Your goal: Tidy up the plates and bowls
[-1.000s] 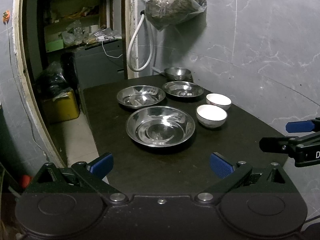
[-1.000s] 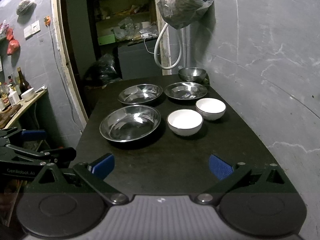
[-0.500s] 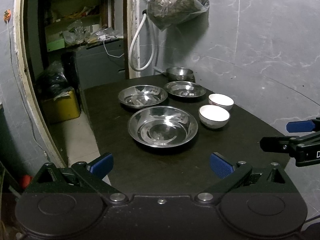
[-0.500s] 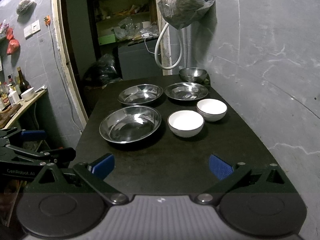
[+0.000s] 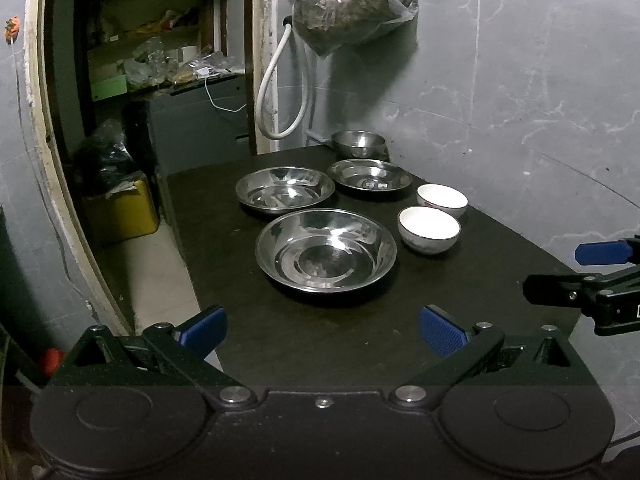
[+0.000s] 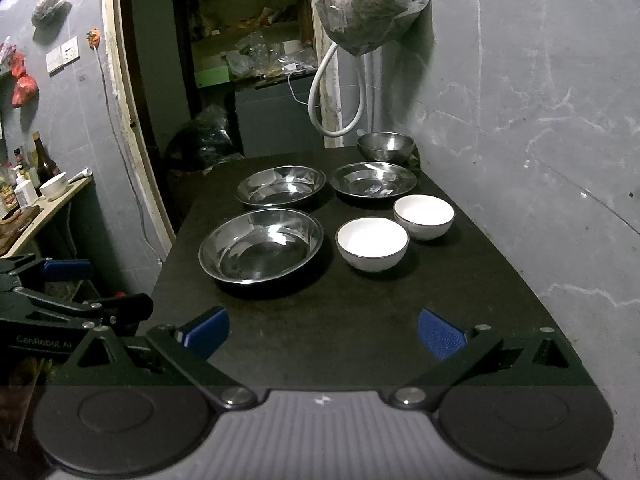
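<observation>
On the dark table (image 5: 320, 336) (image 6: 328, 332) stand three steel plates: a large near one (image 5: 326, 250) (image 6: 261, 244), one behind it (image 5: 285, 190) (image 6: 280, 185) and a smaller one to the right (image 5: 370, 175) (image 6: 373, 179). Two white bowls sit right of them, near (image 5: 429, 229) (image 6: 372, 243) and far (image 5: 442, 199) (image 6: 424, 215). A steel bowl (image 5: 359, 143) (image 6: 385, 145) stands at the far edge. My left gripper (image 5: 322, 330) and right gripper (image 6: 323, 332) hover open over the near edge, holding nothing, well short of the dishes.
A grey marbled wall (image 5: 520, 120) borders the table's right side. A full plastic bag (image 5: 352, 4) and a white hose (image 5: 280, 92) hang above the far end. An open doorway with shelves (image 5: 160, 80) lies left; a yellow box (image 5: 120, 212) sits on the floor.
Both grippers drifted very slightly; the dishes shifted a little rightward in the left wrist view. Nothing was grasped or moved on the table.
</observation>
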Motion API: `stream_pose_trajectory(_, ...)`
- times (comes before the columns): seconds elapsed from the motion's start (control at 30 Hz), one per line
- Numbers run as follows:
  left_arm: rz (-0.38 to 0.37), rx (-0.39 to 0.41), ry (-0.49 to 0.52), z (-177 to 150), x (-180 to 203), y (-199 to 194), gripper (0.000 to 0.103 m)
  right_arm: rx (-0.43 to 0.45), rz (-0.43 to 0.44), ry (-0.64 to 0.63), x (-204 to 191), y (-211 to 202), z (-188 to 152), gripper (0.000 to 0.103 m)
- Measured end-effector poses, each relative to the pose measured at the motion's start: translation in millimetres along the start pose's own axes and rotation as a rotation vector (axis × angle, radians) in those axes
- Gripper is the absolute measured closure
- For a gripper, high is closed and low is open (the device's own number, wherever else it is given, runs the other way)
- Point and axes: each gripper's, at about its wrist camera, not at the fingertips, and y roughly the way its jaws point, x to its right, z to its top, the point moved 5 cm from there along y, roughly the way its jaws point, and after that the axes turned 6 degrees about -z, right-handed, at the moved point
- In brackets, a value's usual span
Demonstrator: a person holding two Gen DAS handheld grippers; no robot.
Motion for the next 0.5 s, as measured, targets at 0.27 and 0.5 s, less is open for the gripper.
stream_pose_trajectory(0.27,-0.005,-0.002,0.007,1.0,1.2,2.5,0.001,0.000,-0.004,0.004,1.3,0.0,-0.2,0.000)
stream_pose_trajectory(0.5,-0.004,-0.002,0.007,1.0,1.1,2.5,0.001,0.000,-0.003,0.003,2.2,-0.4,-1.4,0.000)
